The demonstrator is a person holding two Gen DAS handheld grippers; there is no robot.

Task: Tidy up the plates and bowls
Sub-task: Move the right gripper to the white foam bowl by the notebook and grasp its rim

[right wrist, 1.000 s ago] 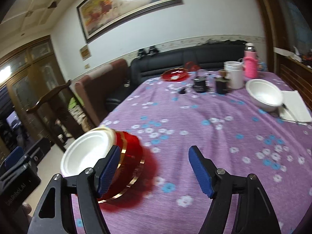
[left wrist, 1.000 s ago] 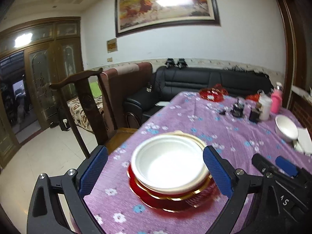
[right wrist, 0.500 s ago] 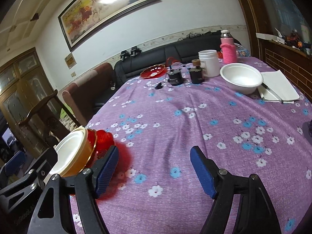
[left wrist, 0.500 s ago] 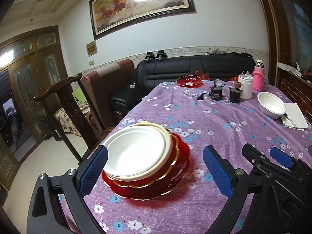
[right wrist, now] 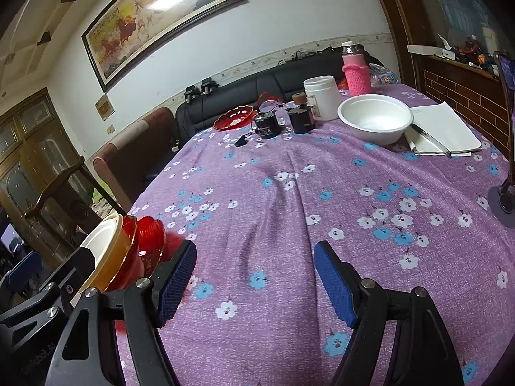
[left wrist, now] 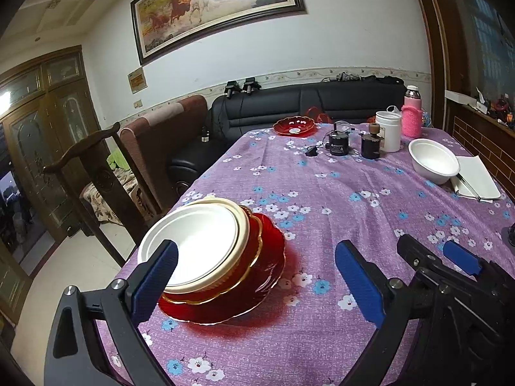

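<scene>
Closest to me, both tools hang over the near edge of the purple flowered tablecloth (right wrist: 289, 193) with nothing in them. The left gripper (left wrist: 257, 276) has its blue pads spread wide apart, and the right gripper (right wrist: 254, 283) is spread the same way over bare cloth.

Just ahead of the left one sits the stack (left wrist: 222, 257): a white bowl (left wrist: 196, 241) nested in a cream-and-gold bowl, on red dishes with gold rims, all on a wide red plate at the table's corner. It looks finished, so I'd judge the gathering step is now turning to what remains.

Farther off on the right, a lone white bowl (right wrist: 375, 119) rests beside a notebook (right wrist: 441, 128) with a pen on it. At the far end a red scalloped dish (right wrist: 235, 117) lies near two dark jars, a white tub and a pink-sleeved flask.

The next move likely calls for the right tool to reach across, pinch the lone bowl's rim, and carry it to the stack.
</scene>
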